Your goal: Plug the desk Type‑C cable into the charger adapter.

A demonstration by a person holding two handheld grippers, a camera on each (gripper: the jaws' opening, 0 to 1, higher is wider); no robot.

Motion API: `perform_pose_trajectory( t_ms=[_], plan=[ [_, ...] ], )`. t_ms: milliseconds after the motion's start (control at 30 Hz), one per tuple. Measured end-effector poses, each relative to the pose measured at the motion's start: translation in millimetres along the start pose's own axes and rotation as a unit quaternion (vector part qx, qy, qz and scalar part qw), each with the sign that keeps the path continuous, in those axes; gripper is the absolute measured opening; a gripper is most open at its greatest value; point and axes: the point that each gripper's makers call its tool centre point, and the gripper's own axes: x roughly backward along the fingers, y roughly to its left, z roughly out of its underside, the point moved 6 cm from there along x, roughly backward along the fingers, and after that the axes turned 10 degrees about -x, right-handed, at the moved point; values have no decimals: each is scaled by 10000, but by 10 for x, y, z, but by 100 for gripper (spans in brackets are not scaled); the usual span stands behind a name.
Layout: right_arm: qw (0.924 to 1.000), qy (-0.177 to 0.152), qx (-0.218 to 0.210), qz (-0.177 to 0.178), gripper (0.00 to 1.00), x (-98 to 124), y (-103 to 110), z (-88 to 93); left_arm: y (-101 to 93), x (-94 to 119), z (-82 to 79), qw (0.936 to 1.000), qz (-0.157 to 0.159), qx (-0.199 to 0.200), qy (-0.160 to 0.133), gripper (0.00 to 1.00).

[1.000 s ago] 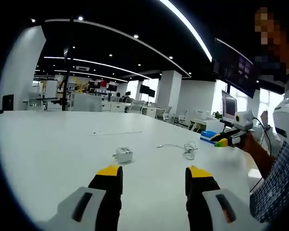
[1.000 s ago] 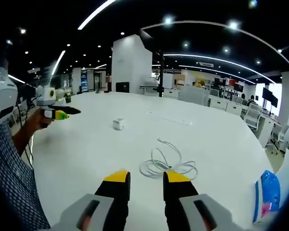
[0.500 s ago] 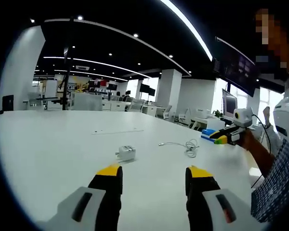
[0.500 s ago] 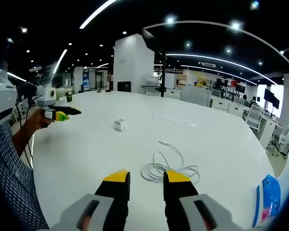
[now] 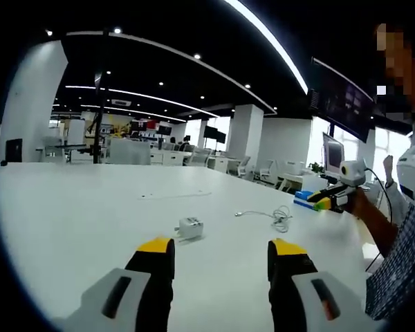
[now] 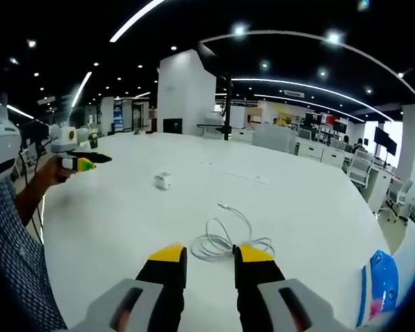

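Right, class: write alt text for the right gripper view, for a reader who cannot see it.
The open right gripper hovers over a white table, just short of a coiled white cable. A small white charger sits farther off, and the left gripper reaches in from the left, held in a hand.

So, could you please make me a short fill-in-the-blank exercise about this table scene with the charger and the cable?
1. The charger adapter and the coiled cable lie on a white ____.
2. The tips of the right tongs are coloured ____.
3. The left tongs stand ____, holding nothing.
4. In the right gripper view, the object nearest to the tongs is the ____.

Missing words: table; yellow; open; cable
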Motion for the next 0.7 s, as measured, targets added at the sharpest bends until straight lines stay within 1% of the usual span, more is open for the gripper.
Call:
perform_pose_trajectory(
  t_ms=[167,233,300,533,700],
  plan=[
    [10000,-17,16,47,29,10,-12,-5,-28,0,7,10000,-5,12,28,56],
    [9998,-118,-46,130,30,17,-24,-10,-59,-12,29,10000,30,15,53,57],
    [9996,-210,-131,127,30,27,-29,-7,-83,-19,50,9999,59,62,69,57],
    [9999,-85,-89,118,31,13,-12,38,-80,-17,73,9999,55,93,85,57],
    [9998,-87,-34,188,30,19,-25,34,-77,-22,58,9999,1,68,78,56]
  ],
)
